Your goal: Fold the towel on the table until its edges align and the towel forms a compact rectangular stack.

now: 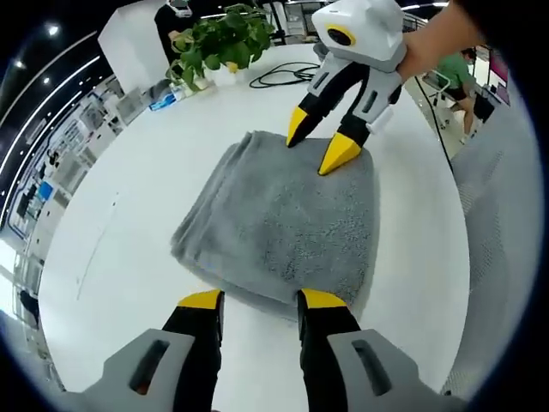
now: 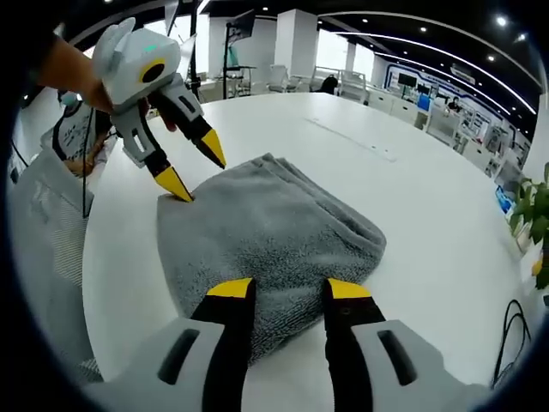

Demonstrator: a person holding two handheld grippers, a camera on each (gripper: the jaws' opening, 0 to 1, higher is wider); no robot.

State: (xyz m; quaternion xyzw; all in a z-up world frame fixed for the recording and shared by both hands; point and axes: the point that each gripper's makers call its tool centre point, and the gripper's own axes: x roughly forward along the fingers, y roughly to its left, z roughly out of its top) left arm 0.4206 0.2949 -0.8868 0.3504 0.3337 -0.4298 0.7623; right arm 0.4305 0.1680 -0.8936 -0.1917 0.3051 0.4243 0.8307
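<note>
The towel lies mid-table, folded into a thick, roughly rectangular stack; edges look nearly aligned. Left gripper and right gripper, jaws apart, holding nothing, flank opposite towel ends.

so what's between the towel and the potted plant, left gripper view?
Bare white table for most of the stretch between the towel and the potted plant in the left gripper view. The right gripper and a black cable sit off to the side.

Each view looks down close from opposite sides of the folded grey terry towel, facing the other; both share it.
</note>
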